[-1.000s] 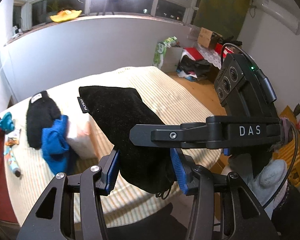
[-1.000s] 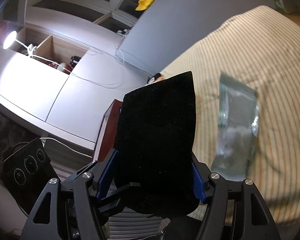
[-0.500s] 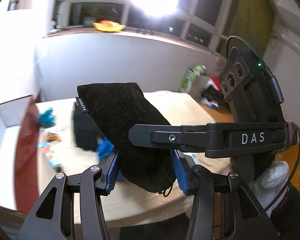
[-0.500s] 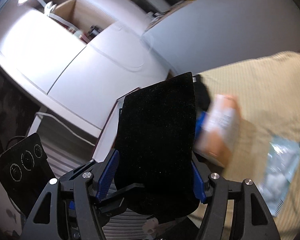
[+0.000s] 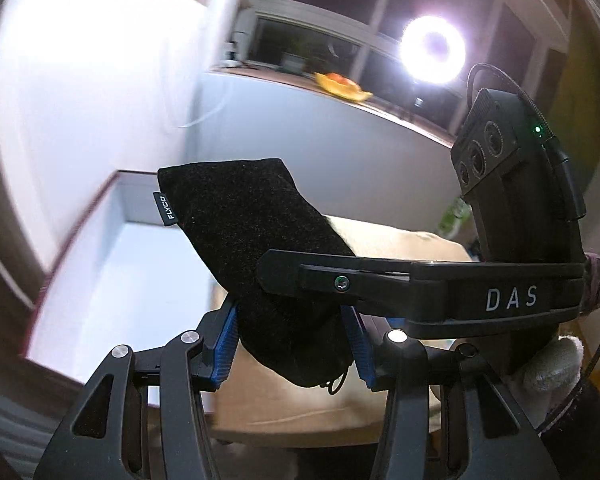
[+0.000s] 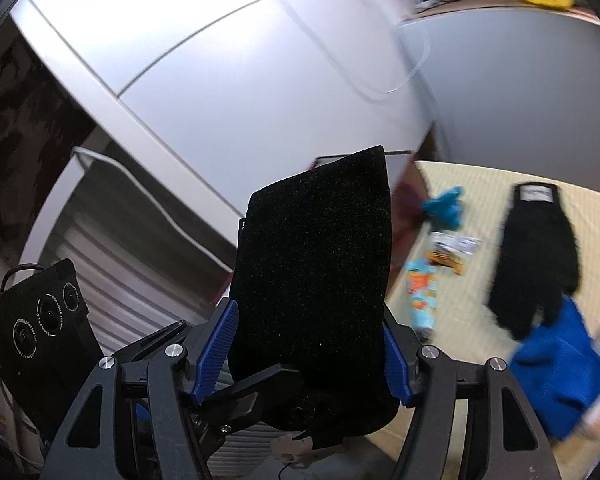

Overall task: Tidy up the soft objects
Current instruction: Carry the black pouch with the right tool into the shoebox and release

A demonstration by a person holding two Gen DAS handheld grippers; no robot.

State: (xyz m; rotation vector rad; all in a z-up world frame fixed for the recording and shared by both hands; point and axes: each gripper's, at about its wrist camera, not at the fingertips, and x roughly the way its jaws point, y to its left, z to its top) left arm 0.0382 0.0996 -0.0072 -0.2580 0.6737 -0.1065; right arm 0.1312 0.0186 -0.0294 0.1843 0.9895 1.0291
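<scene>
Both grippers hold one black velvet pouch (image 5: 244, 240), labelled FLYCO, in the air. My left gripper (image 5: 292, 344) is shut on its lower end. My right gripper (image 6: 312, 344) is shut on the pouch (image 6: 316, 260) too and crosses in front of the left view as a black bar marked DAS. Beyond the pouch in the left view is an open red-edged box (image 5: 112, 248) with a white inside. On the striped bed (image 6: 480, 280) lie a black glove (image 6: 536, 256), a blue cloth (image 6: 560, 372) and a teal soft item (image 6: 444, 206).
Snack packets (image 6: 448, 252) lie on the bed between the teal item and the glove. A white cabinet (image 6: 220, 60) stands to the left of the bed. A window sill with a yellow object (image 5: 342, 87) and a ring light (image 5: 432, 50) is behind.
Both grippers have swung left with the pouch. The bed has slid right in both views and the open white box now fills the space behind the pouch.
</scene>
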